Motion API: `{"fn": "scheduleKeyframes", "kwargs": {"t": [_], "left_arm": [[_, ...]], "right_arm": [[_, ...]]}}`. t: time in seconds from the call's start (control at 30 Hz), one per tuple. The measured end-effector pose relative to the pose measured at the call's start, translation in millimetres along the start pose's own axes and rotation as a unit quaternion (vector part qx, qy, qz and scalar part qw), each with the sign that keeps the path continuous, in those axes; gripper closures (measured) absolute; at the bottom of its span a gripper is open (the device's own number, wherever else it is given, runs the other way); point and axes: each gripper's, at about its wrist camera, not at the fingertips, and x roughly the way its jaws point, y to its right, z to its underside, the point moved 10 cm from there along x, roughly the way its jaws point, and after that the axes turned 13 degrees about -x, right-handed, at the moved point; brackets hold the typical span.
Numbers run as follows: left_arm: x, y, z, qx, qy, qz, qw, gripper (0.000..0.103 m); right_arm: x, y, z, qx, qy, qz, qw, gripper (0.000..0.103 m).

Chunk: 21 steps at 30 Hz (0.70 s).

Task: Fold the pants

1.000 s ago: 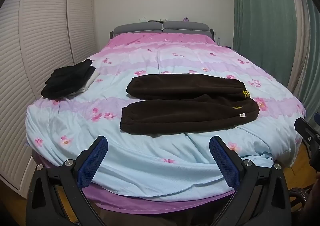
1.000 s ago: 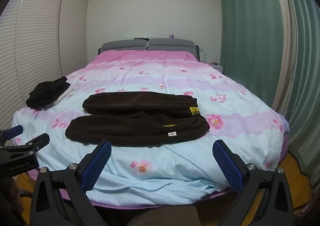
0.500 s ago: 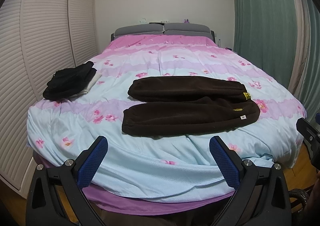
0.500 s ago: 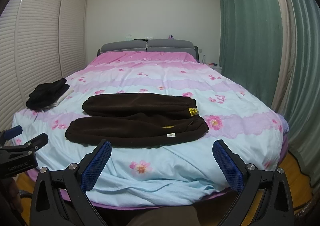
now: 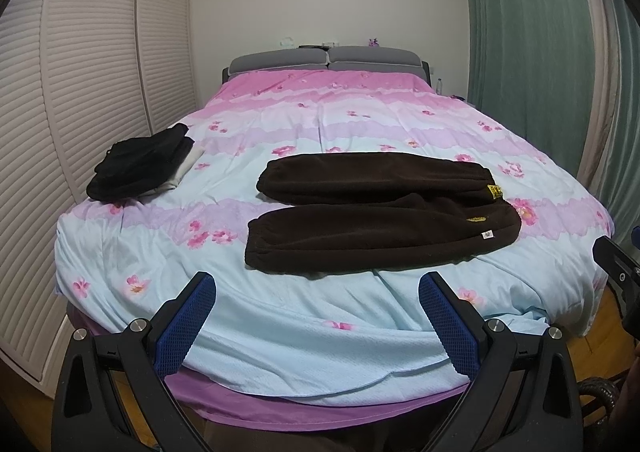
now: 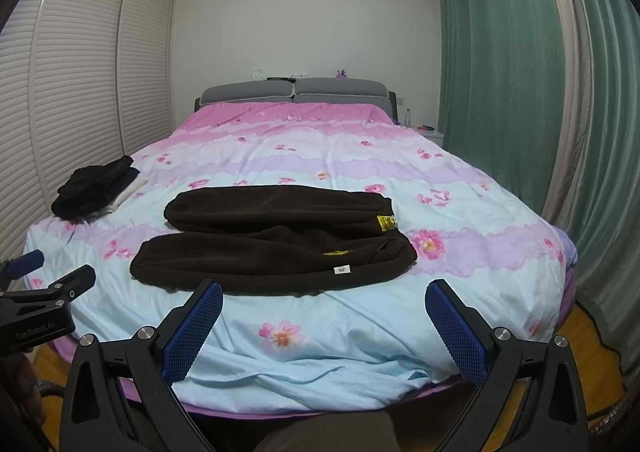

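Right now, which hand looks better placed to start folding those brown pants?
Probably the right tool: the waist end of the brown pants with the white tag lies straight ahead of it. The left tool faces the cuffs. Both are open, short of the fabric.

1 brown pants, 1 black clothes pile, 1 bed, 2 grippers.

Brown pants flat across bed, beyond right gripper with fingers spread.

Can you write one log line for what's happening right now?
left gripper: open, empty | right gripper: open, empty | dark brown fleece pants: flat, unfolded, untouched on floral bed
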Motion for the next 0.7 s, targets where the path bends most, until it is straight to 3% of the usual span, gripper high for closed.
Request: {"fn": "scheduleKeyframes", "kwargs": {"t": [0.7], "left_arm": [[-3.5, -3.0, -2.3, 0.003, 0.005, 0.0, 1.0, 0.0]], "right_arm": [[-1.6, 2.7, 2.6, 0.003, 0.0, 0.002, 1.0, 0.001]]}}
